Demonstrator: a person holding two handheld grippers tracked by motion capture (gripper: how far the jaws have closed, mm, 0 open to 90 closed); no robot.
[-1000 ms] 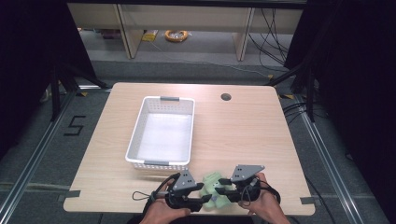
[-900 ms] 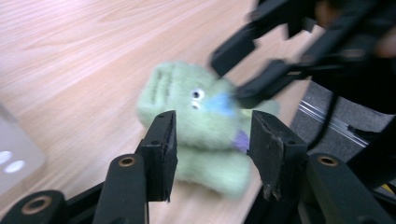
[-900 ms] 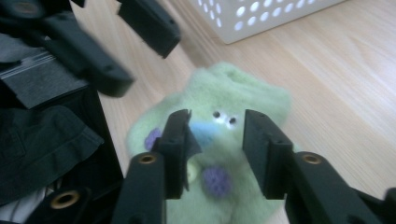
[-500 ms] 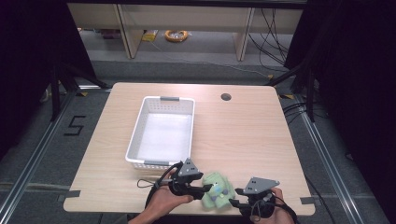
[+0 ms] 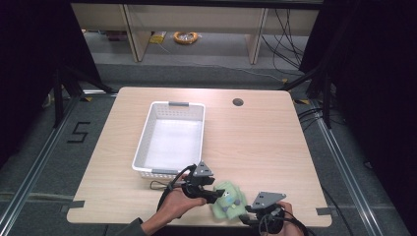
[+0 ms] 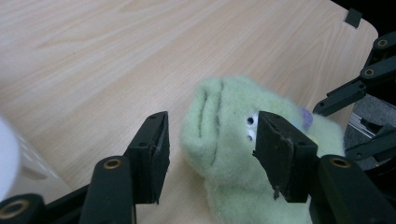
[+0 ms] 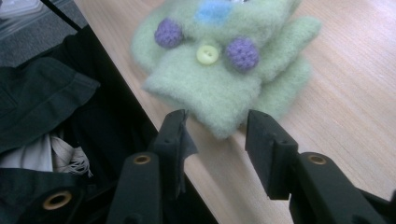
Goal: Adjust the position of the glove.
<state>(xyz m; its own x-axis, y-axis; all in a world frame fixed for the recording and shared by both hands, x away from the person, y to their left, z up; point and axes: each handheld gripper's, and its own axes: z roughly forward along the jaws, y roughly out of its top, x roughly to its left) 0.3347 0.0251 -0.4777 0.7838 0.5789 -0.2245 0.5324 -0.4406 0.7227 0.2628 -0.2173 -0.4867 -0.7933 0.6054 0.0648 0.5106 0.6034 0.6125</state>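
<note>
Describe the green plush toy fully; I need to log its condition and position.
The green plush toy is soft, fuzzy, pale green fleece, with two purple knitted bobbles, a yellowish button and a blue patch. It lies flat at the table's near edge, below the white basket. The left gripper straddles one end, jaws open; the right gripper faces its other end, open, not clamping.

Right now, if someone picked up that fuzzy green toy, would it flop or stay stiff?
Probably floppy: the green toy looks like soft fleece, with folds. Likely light, and grippy rather than slippery given its fuzzy surface. It lies flat on the table, so rolling seems unlikely.
</note>
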